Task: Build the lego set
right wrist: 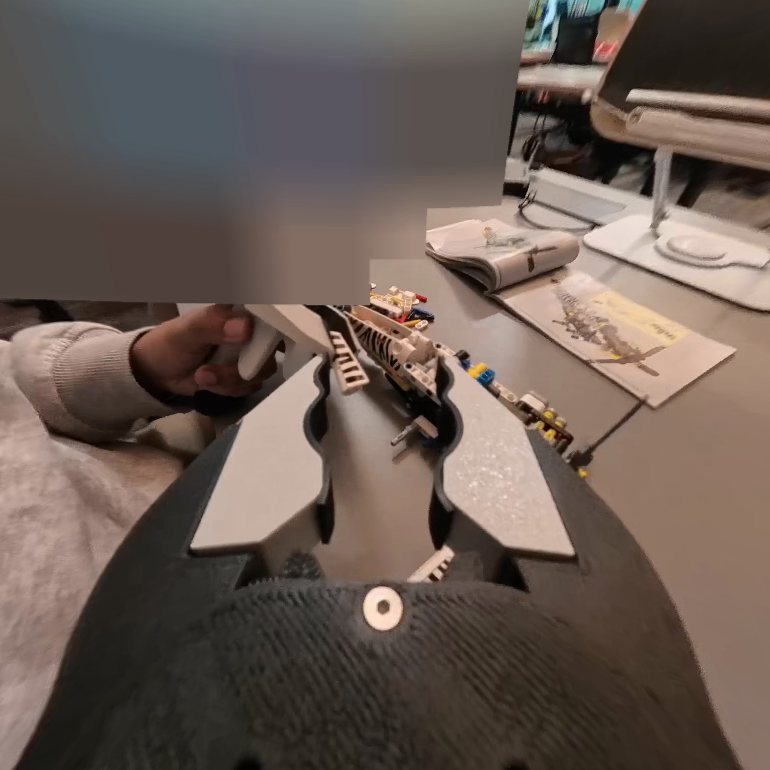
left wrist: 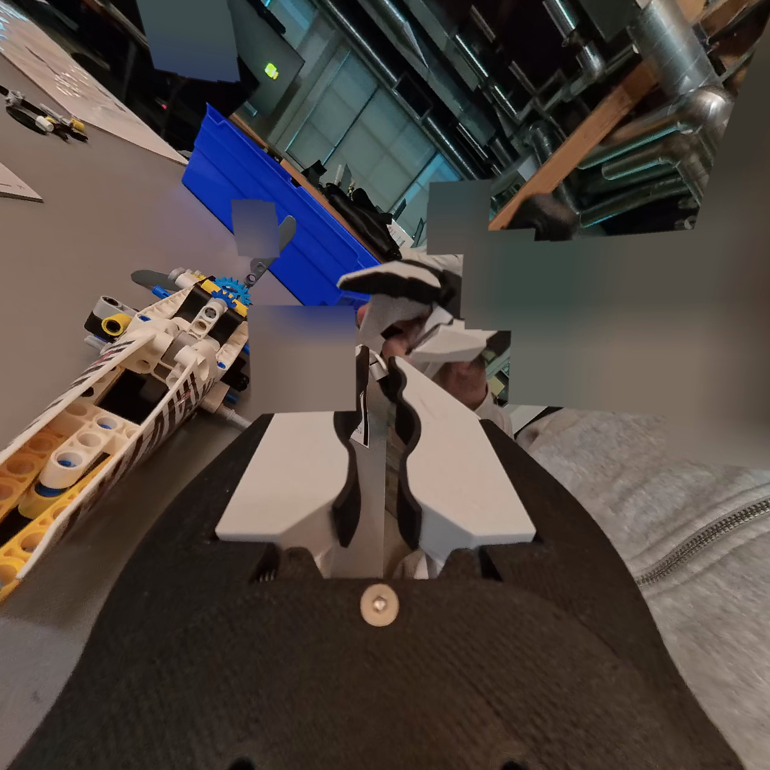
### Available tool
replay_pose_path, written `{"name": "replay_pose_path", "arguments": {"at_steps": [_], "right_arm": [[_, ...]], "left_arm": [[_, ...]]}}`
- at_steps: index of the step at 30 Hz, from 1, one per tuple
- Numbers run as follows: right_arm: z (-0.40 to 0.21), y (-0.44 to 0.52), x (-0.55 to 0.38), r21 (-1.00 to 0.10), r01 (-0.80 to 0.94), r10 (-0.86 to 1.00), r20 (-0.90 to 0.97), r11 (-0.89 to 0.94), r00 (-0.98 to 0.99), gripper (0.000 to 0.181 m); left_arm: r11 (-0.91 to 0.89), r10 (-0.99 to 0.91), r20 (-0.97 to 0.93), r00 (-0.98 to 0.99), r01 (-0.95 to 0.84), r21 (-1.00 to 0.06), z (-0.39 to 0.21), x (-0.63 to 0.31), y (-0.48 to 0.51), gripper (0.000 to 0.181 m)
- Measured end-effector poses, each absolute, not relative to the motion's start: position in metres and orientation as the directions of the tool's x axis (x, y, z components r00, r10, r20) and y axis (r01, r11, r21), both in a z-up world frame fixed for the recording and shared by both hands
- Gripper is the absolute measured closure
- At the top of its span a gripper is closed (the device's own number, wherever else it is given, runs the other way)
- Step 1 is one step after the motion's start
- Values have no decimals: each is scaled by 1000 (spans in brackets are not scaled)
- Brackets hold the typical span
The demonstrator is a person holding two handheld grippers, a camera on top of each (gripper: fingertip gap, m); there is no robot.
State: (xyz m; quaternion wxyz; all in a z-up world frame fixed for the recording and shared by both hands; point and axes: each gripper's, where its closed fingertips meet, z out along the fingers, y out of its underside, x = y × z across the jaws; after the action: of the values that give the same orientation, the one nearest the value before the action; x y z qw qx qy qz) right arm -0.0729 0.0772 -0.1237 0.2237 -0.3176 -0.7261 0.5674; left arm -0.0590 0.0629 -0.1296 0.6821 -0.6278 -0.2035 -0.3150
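Left gripper: the two white fingers with black wavy pads stand close together, with only a thin gap. A small white and black piece sits near the tips, but I cannot tell if the pads press on it.

Right gripper: the fingers are clearly apart and nothing is between the pads. Through the gap one sees the grey table.

Lego model: a long plane body in white, yellow and black with striped side panels. It lies on the table at 9 o'clock from the left gripper, just beside its left finger. Its nose, with a blue gear and grey propeller blades, points toward 12 o'clock.

Lego model, right view: its end lies at 12 o'clock from the open fingers, near their tips.

Striped white piece: it is at 11 o'clock in the right gripper's gap, near the left fingertip.

Loose parts: small yellow, blue and grey bricks lie in a row at 2 o'clock from the right gripper.

Instruction booklets: one open, and one folded beyond it, at 1 o'clock on the table.

Blue bin: it stands at 11 o'clock behind the model.

Person's hand: at 10 o'clock, in a grey sleeve, it holds the white handle of the other gripper.
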Motion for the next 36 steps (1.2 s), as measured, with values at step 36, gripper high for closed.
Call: {"name": "replay_pose_path", "arguments": {"at_steps": [36], "right_arm": [[-125, 63, -60, -717, 596, 382, -468, 362, -796, 181]], "left_arm": [[164, -27, 624, 781, 619, -768, -124, -82, 48, 137]]}}
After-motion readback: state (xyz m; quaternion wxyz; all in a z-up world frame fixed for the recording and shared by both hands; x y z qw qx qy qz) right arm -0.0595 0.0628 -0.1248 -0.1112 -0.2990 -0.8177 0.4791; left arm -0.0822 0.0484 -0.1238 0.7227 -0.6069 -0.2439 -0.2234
